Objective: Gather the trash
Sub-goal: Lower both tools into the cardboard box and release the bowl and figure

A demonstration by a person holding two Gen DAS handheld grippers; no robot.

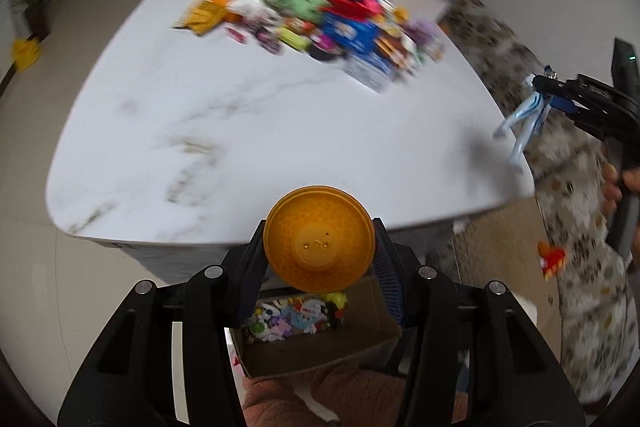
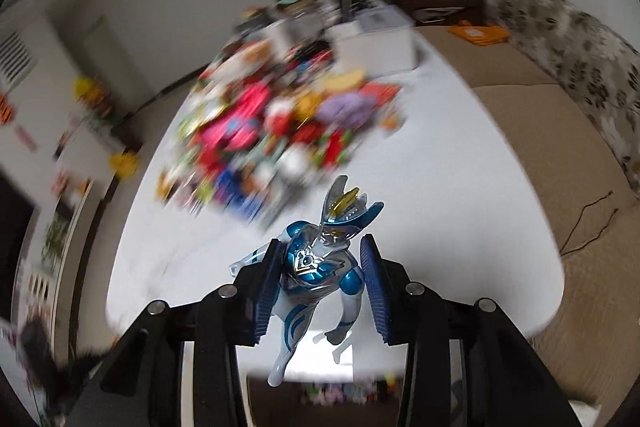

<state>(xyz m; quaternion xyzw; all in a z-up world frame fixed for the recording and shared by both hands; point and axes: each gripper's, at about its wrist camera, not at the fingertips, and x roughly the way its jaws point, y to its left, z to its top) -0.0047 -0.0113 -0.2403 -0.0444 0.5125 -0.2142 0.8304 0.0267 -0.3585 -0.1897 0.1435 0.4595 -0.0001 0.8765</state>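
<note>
The left gripper (image 1: 320, 247) is held out level, its two fingers closed on an orange bowl (image 1: 319, 239) pinched between the pads. The right gripper (image 2: 320, 279) is clamped on a blue figure (image 2: 316, 267) at the torso; from the left wrist view it sits far to the right, with the person's hand (image 1: 620, 187) wrapped around its handle.

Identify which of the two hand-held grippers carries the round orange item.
The left hand-held gripper: it grips an orange bowl above the cardboard box. The right hand-held gripper grips a blue-and-silver toy figure.
</note>
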